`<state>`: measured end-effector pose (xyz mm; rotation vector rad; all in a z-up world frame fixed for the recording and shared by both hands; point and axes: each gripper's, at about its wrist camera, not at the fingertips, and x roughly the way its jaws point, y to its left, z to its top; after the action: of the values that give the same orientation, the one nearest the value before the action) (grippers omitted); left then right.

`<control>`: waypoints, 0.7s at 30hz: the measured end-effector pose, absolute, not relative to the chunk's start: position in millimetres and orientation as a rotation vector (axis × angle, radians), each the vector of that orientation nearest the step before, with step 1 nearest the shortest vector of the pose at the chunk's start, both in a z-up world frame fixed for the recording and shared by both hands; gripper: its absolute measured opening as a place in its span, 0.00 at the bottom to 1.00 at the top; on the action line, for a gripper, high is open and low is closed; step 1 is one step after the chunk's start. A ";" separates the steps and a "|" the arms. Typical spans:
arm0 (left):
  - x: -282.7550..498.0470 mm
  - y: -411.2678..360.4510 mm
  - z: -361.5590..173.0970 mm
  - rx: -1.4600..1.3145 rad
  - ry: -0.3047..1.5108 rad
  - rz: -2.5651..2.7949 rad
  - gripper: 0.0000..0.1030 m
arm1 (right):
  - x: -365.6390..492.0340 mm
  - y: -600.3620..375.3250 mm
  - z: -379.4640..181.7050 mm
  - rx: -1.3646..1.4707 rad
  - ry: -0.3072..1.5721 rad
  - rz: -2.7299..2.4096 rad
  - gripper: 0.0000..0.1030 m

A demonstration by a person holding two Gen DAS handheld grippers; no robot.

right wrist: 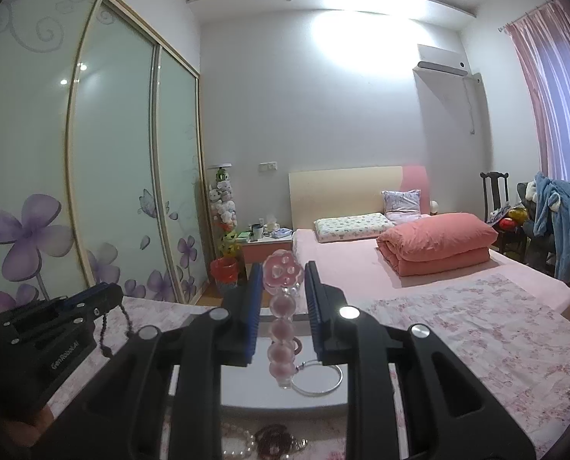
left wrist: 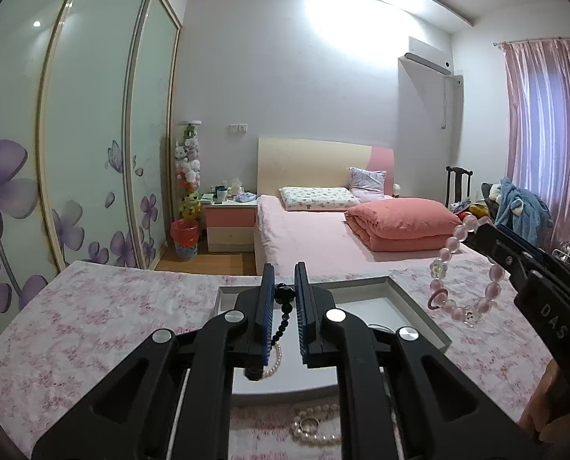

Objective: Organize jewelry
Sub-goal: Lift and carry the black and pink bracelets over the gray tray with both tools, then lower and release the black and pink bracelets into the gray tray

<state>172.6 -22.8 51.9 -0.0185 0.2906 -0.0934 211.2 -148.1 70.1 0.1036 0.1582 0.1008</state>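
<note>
My left gripper [left wrist: 284, 280] is shut on a black bead bracelet [left wrist: 284, 308] that hangs between the fingers, above a shallow grey-white box [left wrist: 419, 303]. It shows in the right wrist view too [right wrist: 105, 293], with the black beads [right wrist: 103, 329] dangling. My right gripper [right wrist: 284, 274] is shut on a pink bead bracelet [right wrist: 283, 329] with a flower charm, held over the box. In the left wrist view this bracelet [left wrist: 459, 268] hangs as a loop from the right gripper [left wrist: 472, 234]. A silver bangle [right wrist: 319, 377] and a pearl strand [left wrist: 273, 364] lie in the box.
The box sits on a table with a pink floral cloth [left wrist: 93, 326]. A pearl bracelet with a ring [left wrist: 313, 427] lies on the cloth in front of the box; dark red beads [right wrist: 273, 441] lie there too. A bed [left wrist: 323, 237] stands behind.
</note>
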 end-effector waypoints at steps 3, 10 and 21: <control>186.0 -22.6 48.8 -0.026 0.300 -0.104 0.11 | 227.7 -148.9 65.3 0.111 0.173 0.103 0.22; 218.1 -25.2 34.1 -0.039 0.348 -0.132 0.11 | 274.9 -146.2 45.4 0.123 0.258 0.111 0.22; 265.0 -29.8 -4.3 -0.076 0.479 -0.158 0.11 | 344.0 -144.6 -2.3 0.186 0.455 0.129 0.22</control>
<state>265.0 -29.8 -4.3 -0.0759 0.4787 -0.1582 344.0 -144.6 -2.3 0.1860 0.4548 0.1289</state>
